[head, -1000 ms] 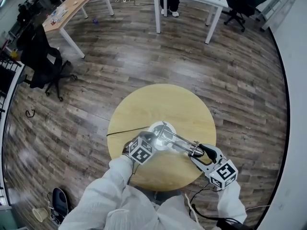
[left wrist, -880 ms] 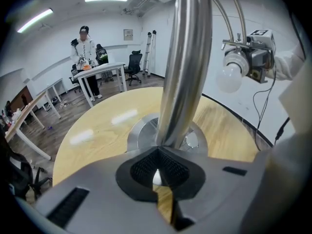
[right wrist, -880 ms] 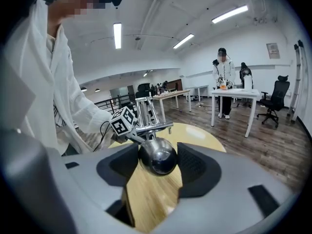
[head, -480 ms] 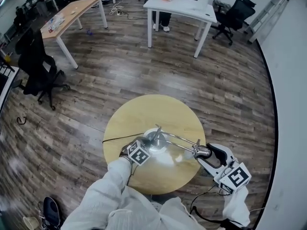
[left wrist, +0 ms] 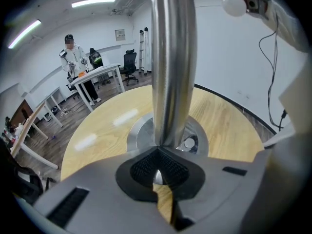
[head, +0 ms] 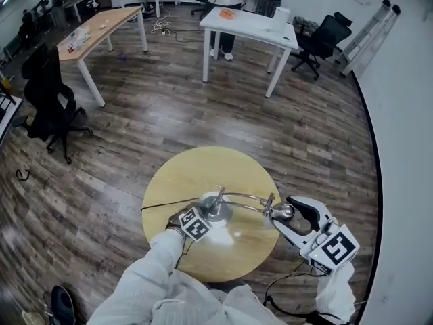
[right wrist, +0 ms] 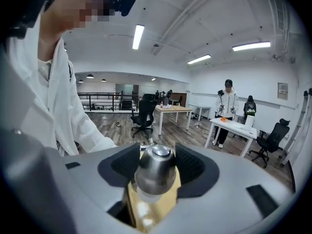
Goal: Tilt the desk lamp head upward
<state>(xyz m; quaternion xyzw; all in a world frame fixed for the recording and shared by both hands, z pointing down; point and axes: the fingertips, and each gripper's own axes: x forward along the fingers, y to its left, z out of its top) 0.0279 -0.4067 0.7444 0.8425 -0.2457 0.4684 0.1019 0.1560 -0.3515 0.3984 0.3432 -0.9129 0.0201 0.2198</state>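
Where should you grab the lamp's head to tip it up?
Probably best: grab the round metal lamp head across its smooth sides, coming from the side away from the thin arm. It bulges there, so jaws can cup it. The right gripper, jaws just closing, has it between them that way, while the left gripper clamps the pole.

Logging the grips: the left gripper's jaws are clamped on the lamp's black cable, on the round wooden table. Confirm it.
Wrong thing held. The left gripper has its jaws clamped on the lamp's upright metal pole, just above its base, not the cable, on the round wooden table. The left gripper view shows it.
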